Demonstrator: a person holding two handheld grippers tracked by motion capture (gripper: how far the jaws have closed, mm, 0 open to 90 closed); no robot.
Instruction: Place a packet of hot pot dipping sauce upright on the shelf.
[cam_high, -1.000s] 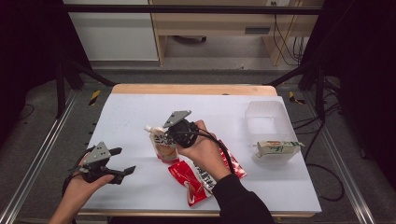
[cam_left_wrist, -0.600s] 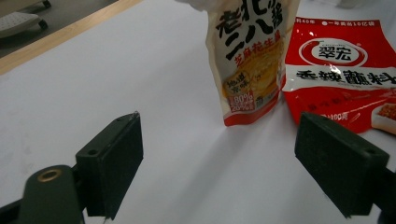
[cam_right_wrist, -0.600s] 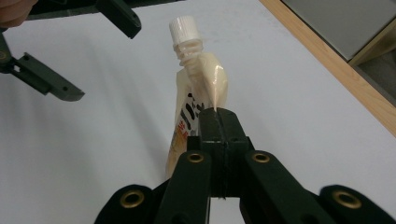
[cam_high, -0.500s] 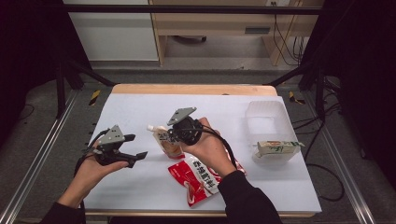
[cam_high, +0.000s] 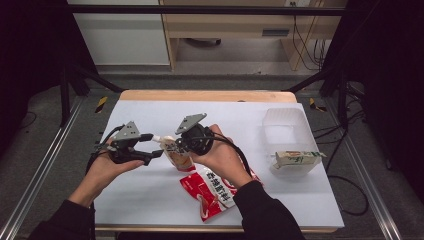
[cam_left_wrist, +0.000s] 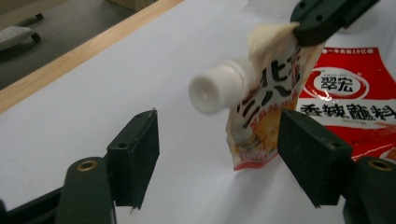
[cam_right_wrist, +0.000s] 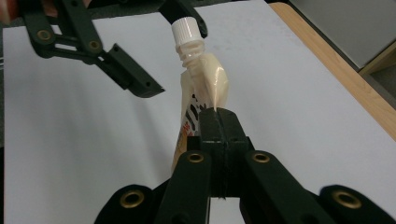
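Observation:
A beige spouted pouch (cam_high: 178, 156) with a white screw cap (cam_left_wrist: 218, 88) hangs over the white table. My right gripper (cam_high: 176, 145) is shut on the pouch's crumpled upper edge (cam_right_wrist: 211, 95), just beside the spout. My left gripper (cam_high: 156, 145) is at the pouch's left, open, and its jaws have just been closing. In the left gripper view the cap floats between and a little beyond the two black fingers (cam_left_wrist: 133, 156), touching neither. In the right gripper view the left gripper's fingers (cam_right_wrist: 135, 79) flank the cap (cam_right_wrist: 184, 30).
A red sauce packet (cam_high: 210, 192) lies flat under my right forearm. A clear plastic tub (cam_high: 285, 127) stands at the right, with a small green-and-white carton (cam_high: 298, 159) lying in front of it. The table's wooden far edge (cam_high: 205, 95) runs across the back.
My left gripper has moved up and to the right, from the table's left front to the pouch's cap, with its jaws narrower. The right gripper and pouch have stayed put.

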